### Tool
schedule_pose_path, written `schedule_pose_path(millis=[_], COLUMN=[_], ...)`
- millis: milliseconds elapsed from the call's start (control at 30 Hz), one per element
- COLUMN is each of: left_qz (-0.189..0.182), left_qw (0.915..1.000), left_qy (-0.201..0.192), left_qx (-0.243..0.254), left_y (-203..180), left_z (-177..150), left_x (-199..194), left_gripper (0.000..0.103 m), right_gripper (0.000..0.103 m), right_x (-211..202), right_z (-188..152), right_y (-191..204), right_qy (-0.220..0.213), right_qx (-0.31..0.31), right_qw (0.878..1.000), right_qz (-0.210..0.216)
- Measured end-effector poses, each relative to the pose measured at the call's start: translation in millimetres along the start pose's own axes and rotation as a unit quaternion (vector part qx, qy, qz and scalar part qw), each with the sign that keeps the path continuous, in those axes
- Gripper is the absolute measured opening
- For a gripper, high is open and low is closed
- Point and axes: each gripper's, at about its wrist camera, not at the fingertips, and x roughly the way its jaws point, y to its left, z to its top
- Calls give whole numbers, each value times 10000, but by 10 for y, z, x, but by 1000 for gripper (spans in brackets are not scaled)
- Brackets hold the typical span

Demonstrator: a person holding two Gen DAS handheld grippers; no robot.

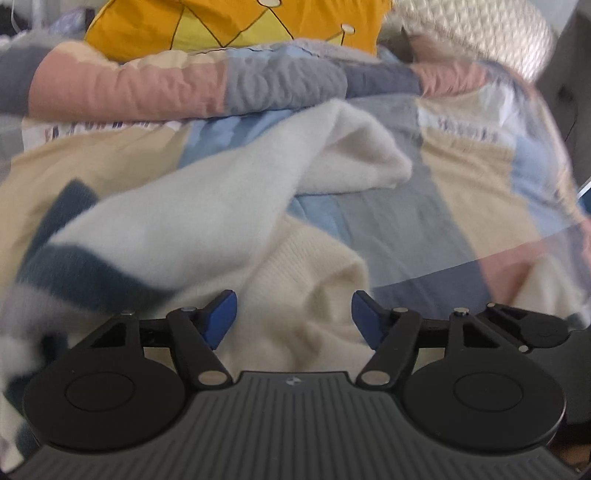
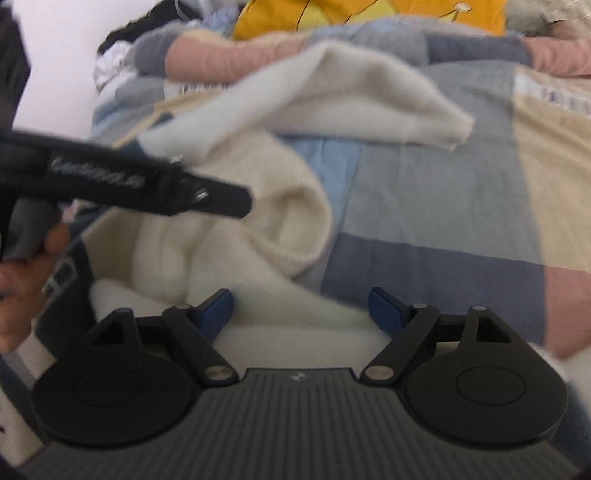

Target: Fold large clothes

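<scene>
A large cream and white knit sweater (image 1: pixel 295 266) with dark blue bands lies rumpled on a patchwork bedspread (image 1: pixel 424 206). One sleeve (image 1: pixel 354 155) stretches away toward the back. My left gripper (image 1: pixel 293 314) is open, its blue pads on either side of a cream fold, nothing pinched. In the right wrist view the same sweater (image 2: pixel 229 229) lies bunched at left and centre. My right gripper (image 2: pixel 301 310) is open over its white edge, holding nothing. The left gripper's black body (image 2: pixel 147 184) and the hand holding it show at the left of that view.
A yellow and orange pillow (image 1: pixel 229 26) and a white textured cushion (image 1: pixel 480 29) lie at the head of the bed. A rolled pink, grey and blue quilt (image 1: pixel 184 88) runs across behind the sweater. A pile of clothes (image 2: pixel 122 48) sits at the far left.
</scene>
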Motion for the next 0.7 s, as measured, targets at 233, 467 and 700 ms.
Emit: schedule_pose_path(millis=[233, 467, 700], left_qz=[933, 807, 587], left_qw=[9953, 9947, 9941], left_qy=[155, -25, -487], left_qx=[223, -630, -766], left_y=[-154, -43, -204], left_z=[-20, 69, -77], left_x=[201, -349, -1396], left_gripper=[27, 8, 7], right_gripper=[59, 24, 23], right_x=[70, -278, -1192], right_z=[-153, -373, -556], right_y=[75, 274, 181], right_qy=[58, 130, -601], right_qx=[-320, -473, -42], right_qw=[9991, 9981, 9981], right_qz=[287, 367, 98])
